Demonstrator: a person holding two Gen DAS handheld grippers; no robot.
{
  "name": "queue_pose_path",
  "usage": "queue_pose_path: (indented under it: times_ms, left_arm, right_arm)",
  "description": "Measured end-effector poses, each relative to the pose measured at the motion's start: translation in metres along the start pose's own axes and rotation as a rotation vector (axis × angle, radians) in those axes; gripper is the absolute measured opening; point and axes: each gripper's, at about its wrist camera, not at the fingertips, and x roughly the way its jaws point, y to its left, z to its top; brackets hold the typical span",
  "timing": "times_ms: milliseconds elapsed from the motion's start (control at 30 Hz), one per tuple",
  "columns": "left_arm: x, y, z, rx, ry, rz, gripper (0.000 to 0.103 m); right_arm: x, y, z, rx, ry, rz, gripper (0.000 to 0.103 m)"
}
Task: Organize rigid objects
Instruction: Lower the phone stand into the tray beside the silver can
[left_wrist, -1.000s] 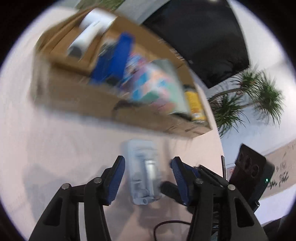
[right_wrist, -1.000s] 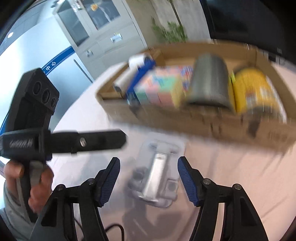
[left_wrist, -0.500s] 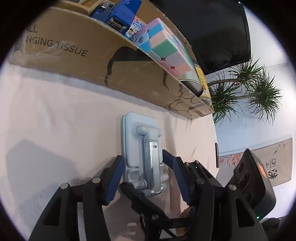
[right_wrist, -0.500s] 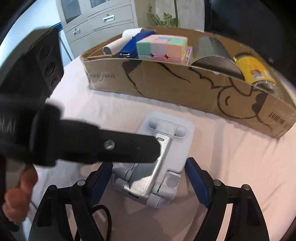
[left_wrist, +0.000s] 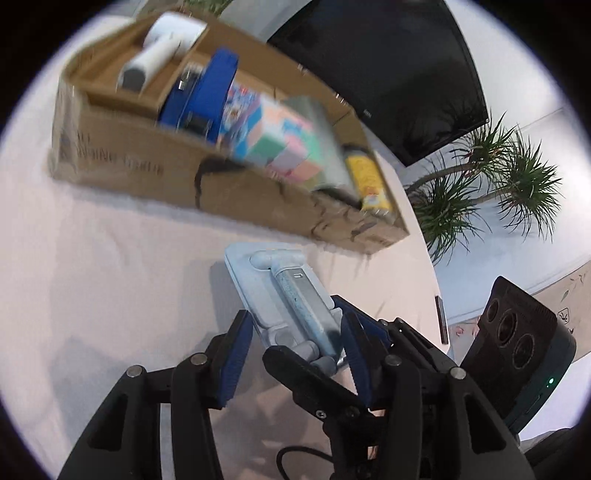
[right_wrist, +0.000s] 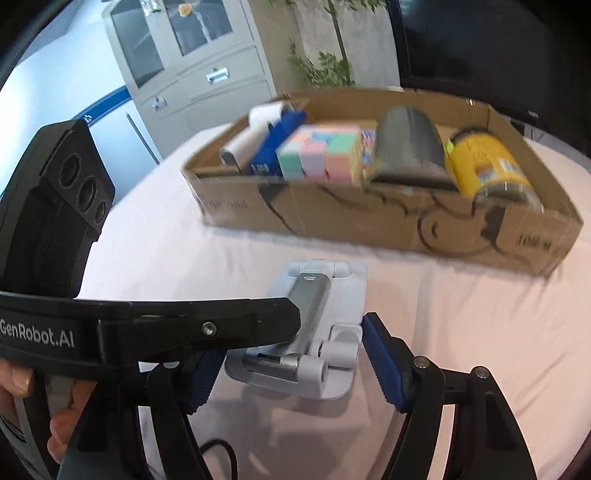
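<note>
Stand: folded phone stand (right_wrist: 314, 332) at lower centre, tilted off the table (right_wrist: 461, 325).
Left claw (left_wrist: 295, 347): narrow, pinching the stand.
Right claw (right_wrist: 291, 373): wide, straddling it.
Risk: an end-only pinch may let the stand swing loose before reaching the cardboard box (right_wrist: 369, 225).

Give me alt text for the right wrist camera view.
A folded light grey phone stand sits between the open blue pads of the right gripper, while the black left gripper reaches across from the left, over the stand. Behind, on the pale tablecloth, a cardboard box holds a pastel cube, a yellow can and other items.
</note>
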Motion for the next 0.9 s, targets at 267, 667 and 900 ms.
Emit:
queue_pose_path:
  times_ms: [267, 667, 900]
  left_arm:
    - [-0.031, -0.03, 0.019, 0.064, -0.106, 0.01, 0.047]
    - [-0.034, -0.045, 0.153, 0.174, -0.123, 0.02, 0.047]
    - [0.011, -0.011, 0.209, 0.114, -0.03, -0.005, 0.047]
  right_arm:
    - [-0.043, 0.008, 0.022, -0.02, -0.109, 0.013, 0.07]
    - [-0.042, 0.003, 0.143, -0.06, -0.244, -0.017, 0.07]
    - [0.028, -0.034, 0.21, 0.022, -0.142, -0.038, 0.07]
